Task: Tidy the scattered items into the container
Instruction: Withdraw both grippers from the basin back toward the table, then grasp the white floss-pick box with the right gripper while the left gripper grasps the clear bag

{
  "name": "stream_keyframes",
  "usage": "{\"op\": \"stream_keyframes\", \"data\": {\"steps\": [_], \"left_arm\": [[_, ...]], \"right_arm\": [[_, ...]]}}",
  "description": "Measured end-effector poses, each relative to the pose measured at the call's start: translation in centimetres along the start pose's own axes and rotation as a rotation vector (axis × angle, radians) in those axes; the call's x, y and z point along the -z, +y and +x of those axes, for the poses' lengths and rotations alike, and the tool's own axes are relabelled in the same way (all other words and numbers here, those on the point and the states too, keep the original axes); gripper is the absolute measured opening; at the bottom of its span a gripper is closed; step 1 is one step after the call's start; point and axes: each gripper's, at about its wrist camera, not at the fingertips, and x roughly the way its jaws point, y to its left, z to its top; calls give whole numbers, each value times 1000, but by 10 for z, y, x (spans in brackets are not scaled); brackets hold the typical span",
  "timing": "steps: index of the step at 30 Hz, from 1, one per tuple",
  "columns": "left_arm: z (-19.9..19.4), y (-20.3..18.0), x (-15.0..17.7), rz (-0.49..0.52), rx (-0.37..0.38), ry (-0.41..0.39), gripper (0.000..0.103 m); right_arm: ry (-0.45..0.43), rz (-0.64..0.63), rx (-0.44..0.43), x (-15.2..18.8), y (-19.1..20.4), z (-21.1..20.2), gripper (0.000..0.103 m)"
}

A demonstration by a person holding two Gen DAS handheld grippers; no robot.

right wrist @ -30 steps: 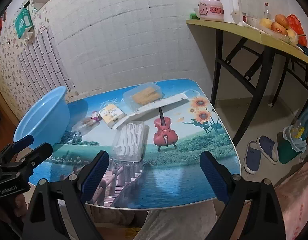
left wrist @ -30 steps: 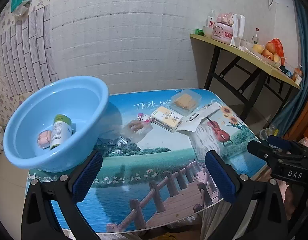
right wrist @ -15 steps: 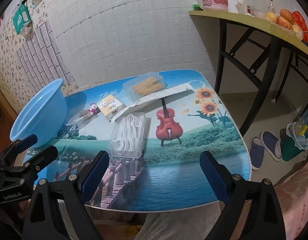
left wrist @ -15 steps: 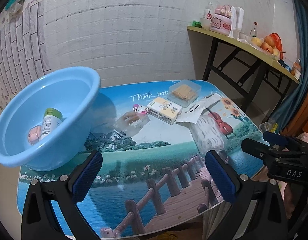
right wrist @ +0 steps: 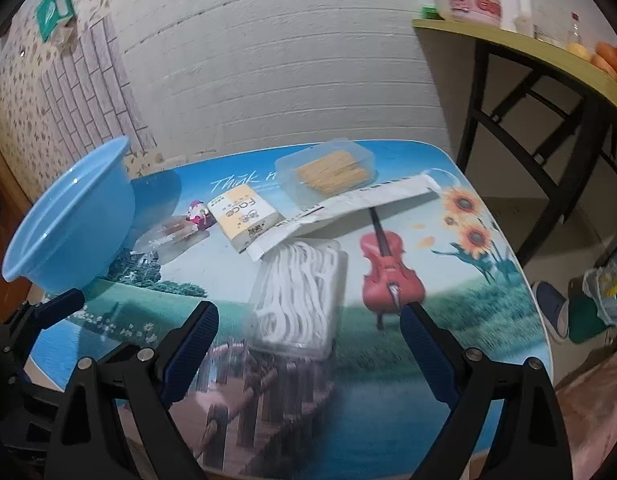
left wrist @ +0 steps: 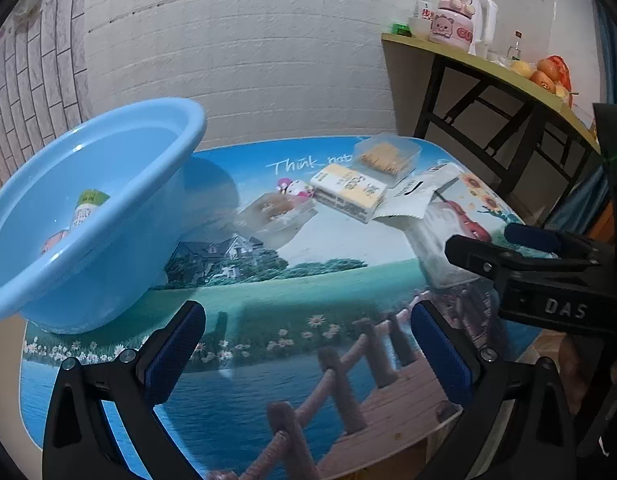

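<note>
A light blue basin (left wrist: 88,208) (right wrist: 72,220) stands at the table's left end, holding a green-capped bottle (left wrist: 86,210) and a pink item (left wrist: 54,240). Scattered on the picture-printed table (left wrist: 268,300) lie a clear box of white floss picks (right wrist: 300,300), a yellow tissue pack (right wrist: 244,216) (left wrist: 348,192), a clear box of toothpicks (right wrist: 328,170) (left wrist: 388,156), a long white packet (right wrist: 348,208) and a clear bag with a cartoon tag (left wrist: 276,208). My left gripper (left wrist: 308,356) is open above the table's near edge. My right gripper (right wrist: 308,356) is open just short of the floss box.
A tall yellow-topped folding table (left wrist: 500,76) with a kettle, a pink appliance and fruit stands at the right against the white tiled wall. Slippers (right wrist: 552,312) and a green bin lie on the floor beside the low table's right end.
Both grippers have moved in over the table. The right one has closed in on the floss box; the left one has come nearer the basin and the middle items. Nothing was grasped.
</note>
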Motion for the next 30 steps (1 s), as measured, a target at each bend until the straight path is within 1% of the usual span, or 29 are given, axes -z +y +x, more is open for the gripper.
{"op": "stream_keyframes", "data": {"steps": [8,14,20,21,23,24,25,30], "left_arm": [[13,12,0,-18,0,26,103],[19,15,-1,-28,4,35,103],[22,17,-2,-35,-1,43,103],[23,18,-2,-36,-2,44,103],[23,17,-3,-36,-3,45,103],[23,17,-3,-35,-4,45,103],[23,16,-3,-33,-4,45,103],[23,14,-5,-37,-8,43,103]], "right_arm": [[44,-14,33,-3,5,29,93],[58,-40,31,-3,16,41,93],[57,-41,30,-4,13,46,93],[53,-44,31,-4,12,46,92],[36,-65,38,-2,11,44,83],[28,-82,43,-2,11,43,70],[23,-92,37,-2,10,43,61],[15,-65,-7,1,-2,36,57]]}}
